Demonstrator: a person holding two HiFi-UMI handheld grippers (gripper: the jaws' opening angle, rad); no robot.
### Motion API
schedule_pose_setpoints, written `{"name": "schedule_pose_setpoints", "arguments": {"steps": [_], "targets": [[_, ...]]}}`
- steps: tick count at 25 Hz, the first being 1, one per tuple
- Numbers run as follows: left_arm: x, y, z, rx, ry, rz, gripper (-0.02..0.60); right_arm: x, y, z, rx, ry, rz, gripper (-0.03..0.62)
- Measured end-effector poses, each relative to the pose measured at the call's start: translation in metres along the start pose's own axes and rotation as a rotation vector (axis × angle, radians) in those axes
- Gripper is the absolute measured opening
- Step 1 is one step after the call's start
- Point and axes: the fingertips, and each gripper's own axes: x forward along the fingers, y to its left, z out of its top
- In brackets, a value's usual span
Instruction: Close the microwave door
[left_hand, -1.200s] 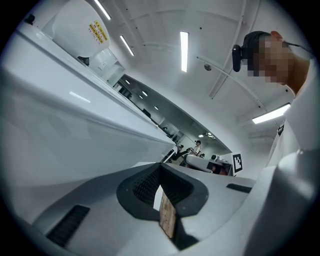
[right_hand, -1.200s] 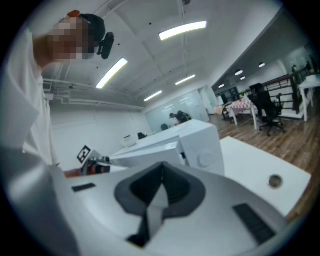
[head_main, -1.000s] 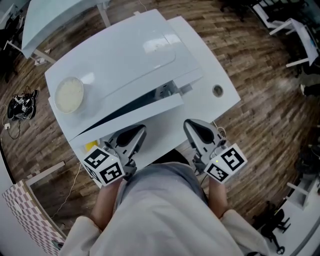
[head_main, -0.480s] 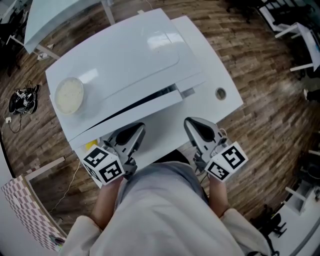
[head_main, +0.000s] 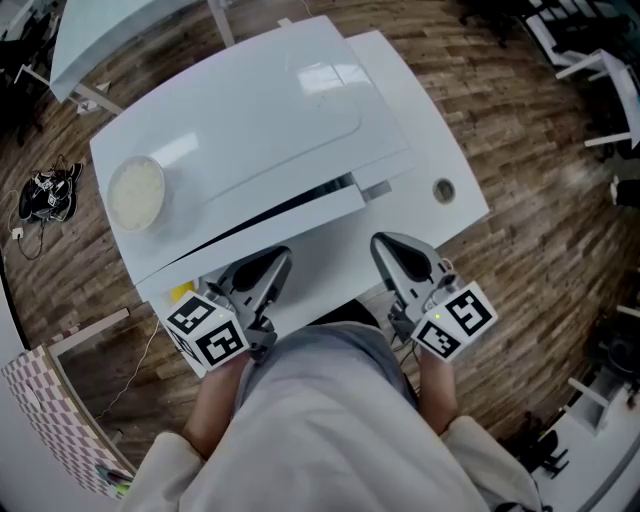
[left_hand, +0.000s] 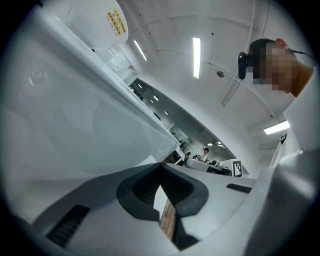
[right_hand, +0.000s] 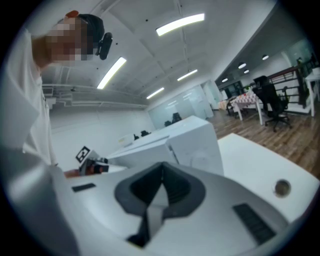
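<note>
The white microwave stands on a white table, seen from above. Its door is almost against the body, with a thin dark gap along its left part. My left gripper is shut and empty just in front of the door's face. In the left gripper view the door looms close above the left gripper; contact cannot be told. My right gripper is shut and empty, in front of the microwave's right end. The right gripper view shows the microwave beyond the right gripper.
A round pale dish rests on the microwave's top at its left end. The table has a round cable hole to the microwave's right. Wooden floor surrounds the table, with another white table behind and cables at left.
The microwave door has swung inward and the dark gap beside it has narrowed. Both grippers stay almost where they were, still shut.
</note>
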Motion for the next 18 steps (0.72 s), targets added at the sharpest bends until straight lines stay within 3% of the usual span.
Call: {"name": "schedule_pose_setpoints", "arguments": {"steps": [18], "targets": [[0.008,0.005,0.002,-0.069,-0.004,0.046,0.016,0.017,-0.017,0.009,0.015,0.020,0.046,0.023]]}}
